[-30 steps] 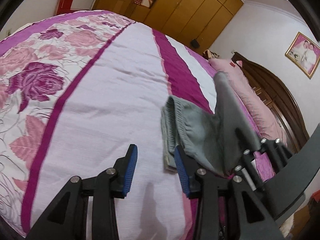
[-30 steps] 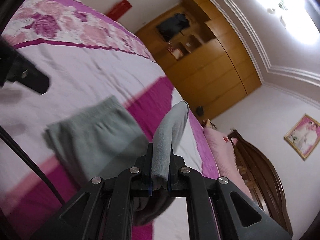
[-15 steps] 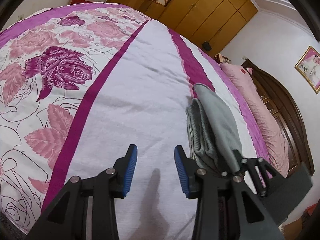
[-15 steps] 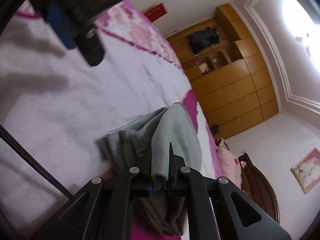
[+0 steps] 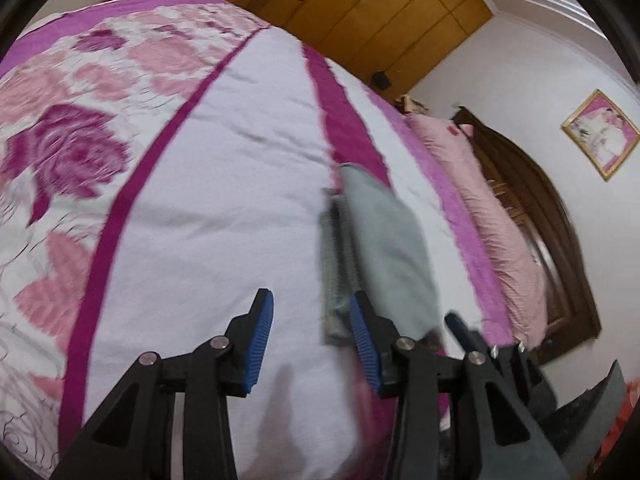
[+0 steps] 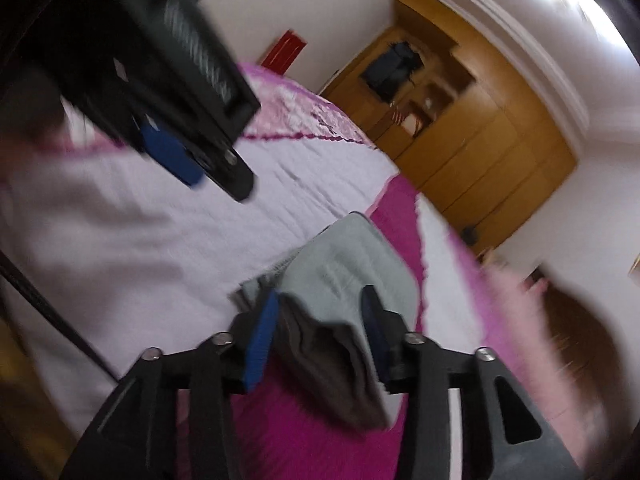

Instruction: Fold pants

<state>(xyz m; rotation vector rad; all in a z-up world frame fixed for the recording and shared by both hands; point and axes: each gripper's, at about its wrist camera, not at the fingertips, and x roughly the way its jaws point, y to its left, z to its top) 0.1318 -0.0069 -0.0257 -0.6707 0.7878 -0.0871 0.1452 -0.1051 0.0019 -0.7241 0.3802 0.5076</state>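
The soft grey folded pants (image 6: 352,264) lie on the bed's pink-and-white floral quilt (image 5: 208,216), at one o'clock from the released left gripper (image 5: 310,340). The right gripper (image 6: 318,336) is spread too, apparently just clear; only tidying seems left.
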